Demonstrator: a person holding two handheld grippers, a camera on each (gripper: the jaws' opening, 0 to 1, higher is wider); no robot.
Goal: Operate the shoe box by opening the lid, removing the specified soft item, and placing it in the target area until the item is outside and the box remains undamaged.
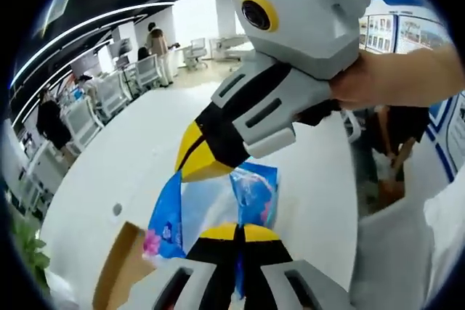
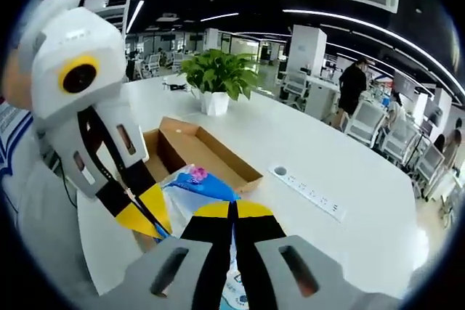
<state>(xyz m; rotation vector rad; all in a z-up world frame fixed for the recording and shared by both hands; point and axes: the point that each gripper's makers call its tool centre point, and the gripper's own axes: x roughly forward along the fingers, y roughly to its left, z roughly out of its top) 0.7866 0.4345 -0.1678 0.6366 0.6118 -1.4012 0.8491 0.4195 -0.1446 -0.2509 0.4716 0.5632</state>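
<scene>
1. Left gripper view looks along the left gripper, whose yellow-tipped jaws are pressed together on the near edge of a blue and clear plastic packet, the soft item.
2. The right gripper comes into this view from the upper right, held by a hand. Its yellow tips meet at the top edge of the same packet.
3. The packet hangs between the two grippers, above a white table. A pink patch shows at its lower left corner.
4. A brown cardboard edge of the shoe box sits at the lower left, just beside the packet.
5. Right gripper view has the right gripper with its jaws clamped shut on the packet, which spreads out from under the tips.
6. The left gripper enters from the left and its yellow tips touch the packet's left side. Whether they pinch the film there is hard to tell from this angle.
7. The shoe box lies open on the table, its shallow brown tray just behind the packet. The packet seems lifted clear of the tray, though the overlap makes this unsure.
8. A potted plant stands beyond the box, and a white power strip lies to its right. Office chairs and people show far behind.
</scene>
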